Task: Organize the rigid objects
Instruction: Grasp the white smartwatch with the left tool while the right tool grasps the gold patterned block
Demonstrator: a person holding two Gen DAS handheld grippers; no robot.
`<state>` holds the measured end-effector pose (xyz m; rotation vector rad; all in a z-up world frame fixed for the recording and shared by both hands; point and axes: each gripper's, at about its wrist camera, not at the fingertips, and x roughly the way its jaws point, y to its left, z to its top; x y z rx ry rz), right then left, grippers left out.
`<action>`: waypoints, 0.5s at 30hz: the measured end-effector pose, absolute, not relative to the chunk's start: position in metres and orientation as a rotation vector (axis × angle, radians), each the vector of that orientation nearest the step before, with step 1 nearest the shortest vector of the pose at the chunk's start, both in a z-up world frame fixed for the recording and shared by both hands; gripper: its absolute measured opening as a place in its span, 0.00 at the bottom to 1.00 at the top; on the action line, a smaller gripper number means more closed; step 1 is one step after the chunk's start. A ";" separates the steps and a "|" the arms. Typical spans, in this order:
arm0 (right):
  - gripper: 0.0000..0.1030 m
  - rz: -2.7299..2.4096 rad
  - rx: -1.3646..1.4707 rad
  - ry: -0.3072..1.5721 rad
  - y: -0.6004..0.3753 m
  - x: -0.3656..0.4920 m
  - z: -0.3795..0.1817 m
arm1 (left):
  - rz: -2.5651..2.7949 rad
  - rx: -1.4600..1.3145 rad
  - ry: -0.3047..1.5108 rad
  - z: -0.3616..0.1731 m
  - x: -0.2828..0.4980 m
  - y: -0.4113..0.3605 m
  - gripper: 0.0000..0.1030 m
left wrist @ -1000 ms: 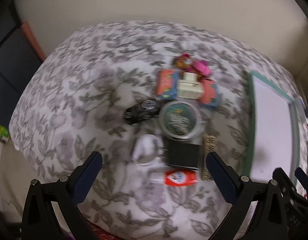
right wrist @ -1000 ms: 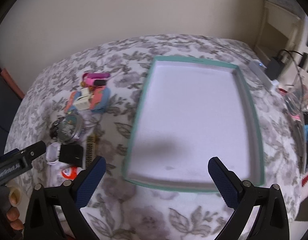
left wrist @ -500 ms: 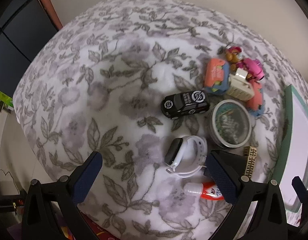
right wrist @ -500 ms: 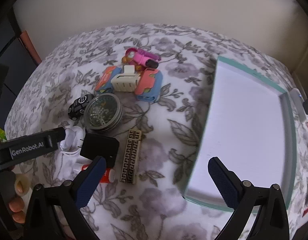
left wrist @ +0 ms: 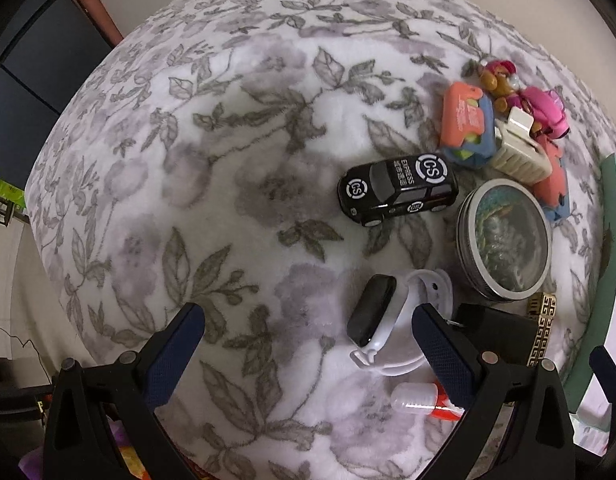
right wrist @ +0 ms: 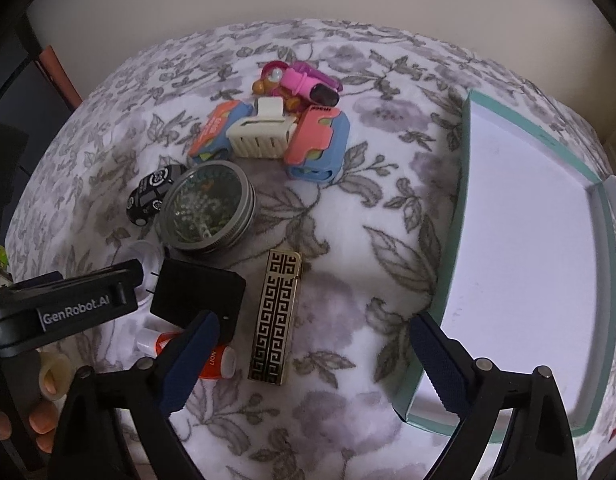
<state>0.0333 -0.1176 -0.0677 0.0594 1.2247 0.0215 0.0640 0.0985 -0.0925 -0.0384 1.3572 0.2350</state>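
Small objects lie clustered on a floral cloth: a black toy car (left wrist: 396, 188), a round tin (left wrist: 504, 239), a white smartwatch (left wrist: 381, 316), a black charger (right wrist: 200, 294), a gold patterned lighter (right wrist: 275, 316), an orange-capped glue tube (right wrist: 188, 350), a cream hair clip (right wrist: 262, 132) and pink toys (right wrist: 304, 84). My left gripper (left wrist: 308, 344) is open and empty, low over the cloth, its right finger beside the smartwatch. My right gripper (right wrist: 313, 354) is open and empty, hovering around the lighter. The left gripper also shows in the right wrist view (right wrist: 68, 304).
A teal-rimmed white tray (right wrist: 453, 240) lies to the right of the cluster, nothing in it. A wall runs behind the table. The cloth drops off at the left edge, with dark furniture (left wrist: 24, 60) beyond.
Both grippers have swung left and moved closer to the cluster. The tray has slid to the right edge of both views. Nothing was grasped.
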 end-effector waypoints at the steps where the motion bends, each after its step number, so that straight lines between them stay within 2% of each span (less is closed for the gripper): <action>1: 0.89 0.028 0.065 1.224 -0.118 0.033 -0.069 | 0.233 -0.036 1.359 -0.094 0.065 0.098 1.00; 3: 0.88 0.035 0.076 1.223 -0.118 0.033 -0.069 | 0.225 -0.031 1.358 -0.096 0.066 0.098 0.99; 7: 0.80 0.038 0.076 1.218 -0.118 0.033 -0.067 | 0.207 -0.032 1.354 -0.093 0.065 0.093 0.92; 10: 0.79 0.034 0.074 1.223 -0.119 0.032 -0.067 | 0.197 -0.036 1.357 -0.090 0.065 0.090 0.80; 15: 0.76 0.042 0.043 1.254 -0.114 0.032 -0.077 | 0.179 -0.024 1.367 -0.091 0.065 0.084 0.79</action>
